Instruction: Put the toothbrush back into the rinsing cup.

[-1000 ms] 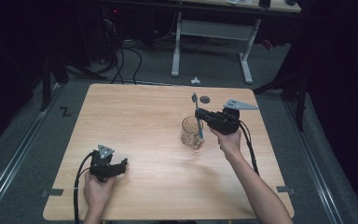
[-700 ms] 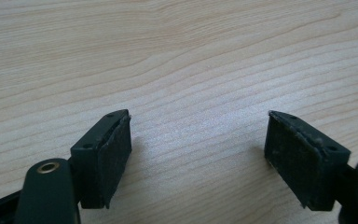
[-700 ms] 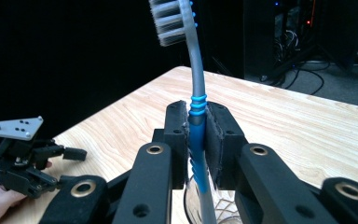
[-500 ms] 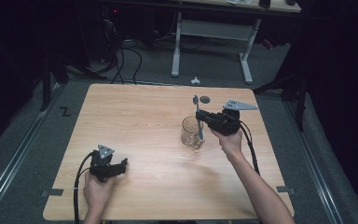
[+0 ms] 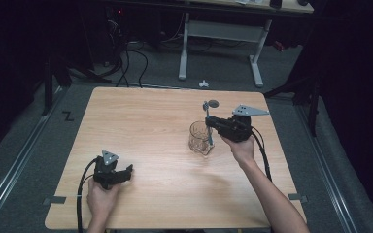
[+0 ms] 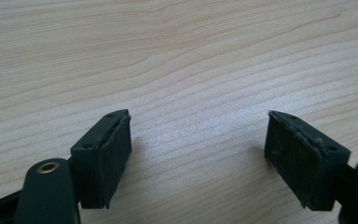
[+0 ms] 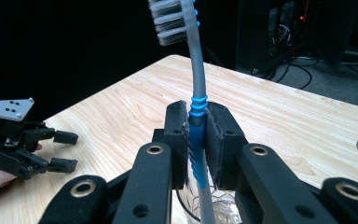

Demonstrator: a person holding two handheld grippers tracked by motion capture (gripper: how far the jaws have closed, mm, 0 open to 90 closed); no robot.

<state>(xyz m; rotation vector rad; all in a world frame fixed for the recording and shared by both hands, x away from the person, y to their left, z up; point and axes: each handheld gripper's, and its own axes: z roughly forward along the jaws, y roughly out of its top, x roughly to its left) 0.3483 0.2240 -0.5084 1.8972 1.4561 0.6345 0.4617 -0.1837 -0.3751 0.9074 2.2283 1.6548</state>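
Step in hand, as judged: seating toothbrush (image 7: 197, 135) in glass cup (image 5: 199, 138). Right gripper (image 7: 196, 140) clenched on blue grip section, bristles up, lower end of handle already inside cup near right middle of desk (image 5: 141, 121). Lower straight down, keeping handle vertical and off the rim to avoid tipping the cup. Release only once the tip appears to rest on the cup floor; then withdraw upward clear of the bristles. Left gripper (image 5: 112, 173) resting on desk at near left, jaws released, holding nothing; available to steady the cup if needed.
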